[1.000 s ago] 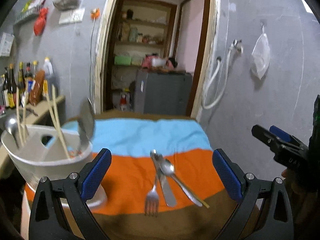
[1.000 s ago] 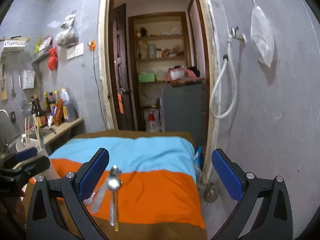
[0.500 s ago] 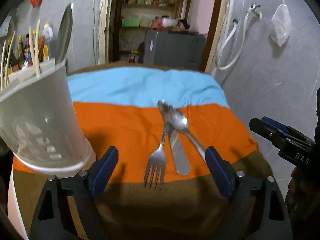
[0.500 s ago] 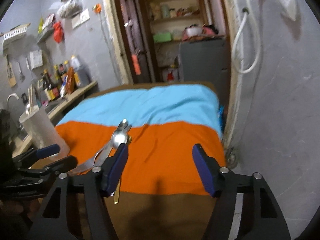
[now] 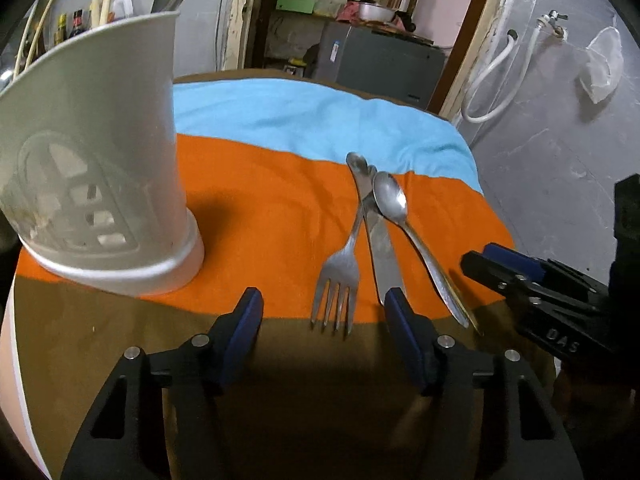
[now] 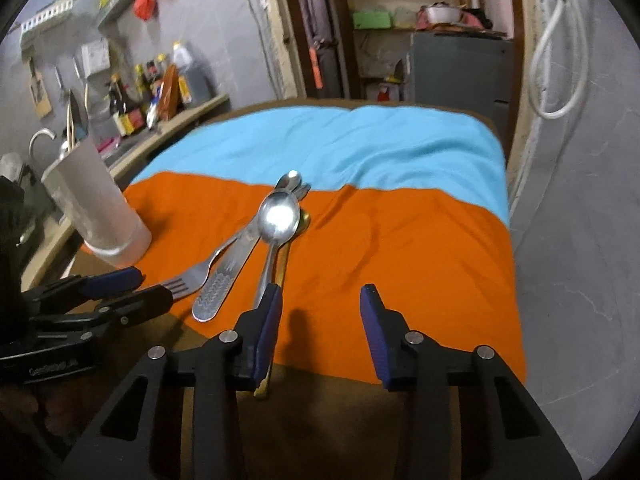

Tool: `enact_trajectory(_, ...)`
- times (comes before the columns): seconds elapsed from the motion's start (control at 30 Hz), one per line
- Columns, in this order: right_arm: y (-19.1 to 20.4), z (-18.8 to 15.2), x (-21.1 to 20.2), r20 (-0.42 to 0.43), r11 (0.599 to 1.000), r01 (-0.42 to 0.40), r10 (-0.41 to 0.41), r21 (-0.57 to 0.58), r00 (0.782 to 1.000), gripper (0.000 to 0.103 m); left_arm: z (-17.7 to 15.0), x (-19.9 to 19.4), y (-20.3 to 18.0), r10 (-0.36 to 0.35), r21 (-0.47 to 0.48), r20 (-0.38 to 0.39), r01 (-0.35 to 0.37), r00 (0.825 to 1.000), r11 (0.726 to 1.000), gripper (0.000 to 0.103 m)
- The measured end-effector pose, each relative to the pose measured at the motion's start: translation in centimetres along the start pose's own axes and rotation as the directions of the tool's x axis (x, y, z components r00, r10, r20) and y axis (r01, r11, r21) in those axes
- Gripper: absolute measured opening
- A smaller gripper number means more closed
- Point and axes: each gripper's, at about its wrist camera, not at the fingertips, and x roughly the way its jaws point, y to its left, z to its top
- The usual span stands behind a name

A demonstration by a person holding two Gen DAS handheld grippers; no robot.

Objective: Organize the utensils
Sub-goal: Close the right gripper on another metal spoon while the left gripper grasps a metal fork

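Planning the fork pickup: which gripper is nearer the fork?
Left. The left gripper sits right at the fork tines; the right gripper is beyond the knife and spoon.

Right hand-held gripper (image 6: 320,320) closing, nothing between pads, above striped cloth (image 6: 400,248), spoon (image 6: 276,224) beside fork (image 6: 192,274), knife (image 6: 224,280)

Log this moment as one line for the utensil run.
left gripper: open, jaws closing, over steel fork | right gripper: open, jaws closing, beside steel spoon | white plastic utensil holder: upright on striped cloth
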Motion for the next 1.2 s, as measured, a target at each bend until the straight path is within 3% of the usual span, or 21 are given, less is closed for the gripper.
enact_trajectory(0.27,1.1,0.1,1.5,-0.063,0.999,-0.013,0.01,-0.046,0.998,0.036,-0.5,-0.7,-0.1,-0.003,-0.004,-0.016,0.003,1.0,1.0,0.044)
enact_trajectory(0.53,1.4,0.8,2.1,-0.076,0.998,0.03,-0.034,-0.049,0.997,0.035,-0.5,-0.4,-0.4,0.01,-0.014,-0.031,-0.01,0.999,1.0,0.023)
enact_trajectory(0.8,1.4,0.7,1.8,-0.058,0.999,-0.021,0.019,-0.025,0.998,0.035,-0.5,-0.1,-0.4,0.008,-0.033,-0.021,-0.009,1.0,0.999,0.018)
enact_trajectory(1.2,1.4,1.5,2.9,-0.066,0.999,-0.035,0.034,-0.023,0.997,0.036,0.1,-1.0,1.8,0.039,-0.207,0.082,-0.022,0.996,0.978,0.004)
